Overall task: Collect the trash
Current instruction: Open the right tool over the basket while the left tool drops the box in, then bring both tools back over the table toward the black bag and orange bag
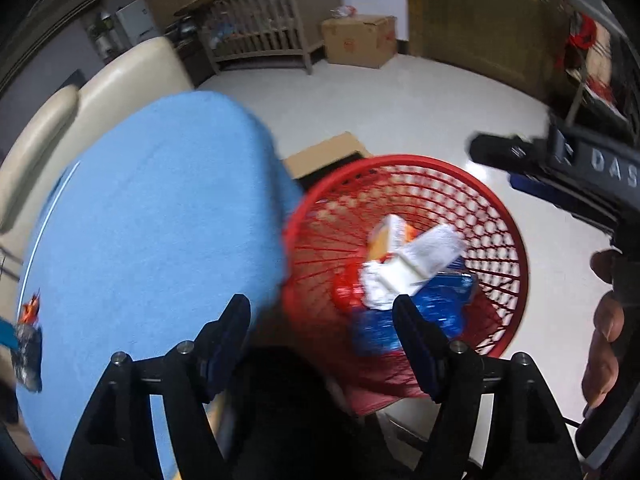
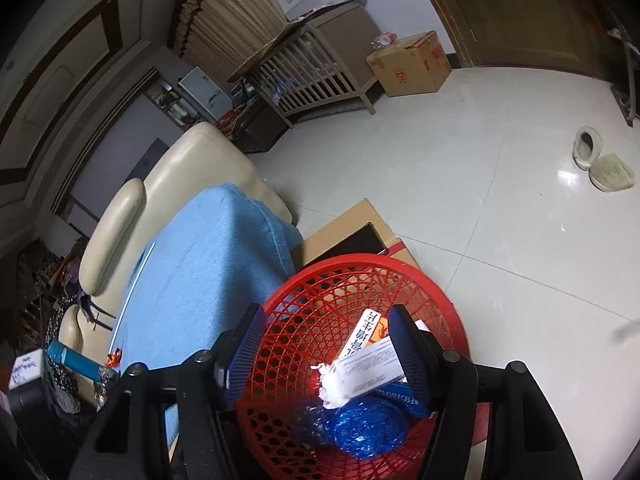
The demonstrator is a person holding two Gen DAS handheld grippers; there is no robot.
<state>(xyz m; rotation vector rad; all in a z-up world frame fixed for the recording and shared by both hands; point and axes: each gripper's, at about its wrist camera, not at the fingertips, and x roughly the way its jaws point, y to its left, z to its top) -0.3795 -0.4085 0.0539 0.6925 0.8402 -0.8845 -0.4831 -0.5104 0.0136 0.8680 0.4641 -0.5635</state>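
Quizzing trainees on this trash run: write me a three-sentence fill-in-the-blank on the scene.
1. The trash lies in a basket coloured ____.
2. The cloth over the table beside it is ____.
3. Neither the left tool nor the right tool grips anything; both stand ____.

Missing words: red; blue; open.

Red mesh basket [image 2: 280,312] beside blue-covered table; holds white cartons [image 2: 372,364], crumpled blue wrapper [image 2: 368,428].

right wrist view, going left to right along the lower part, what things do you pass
teal tube → orange wrapper scrap → blue cloth → red mesh basket → white printed packet
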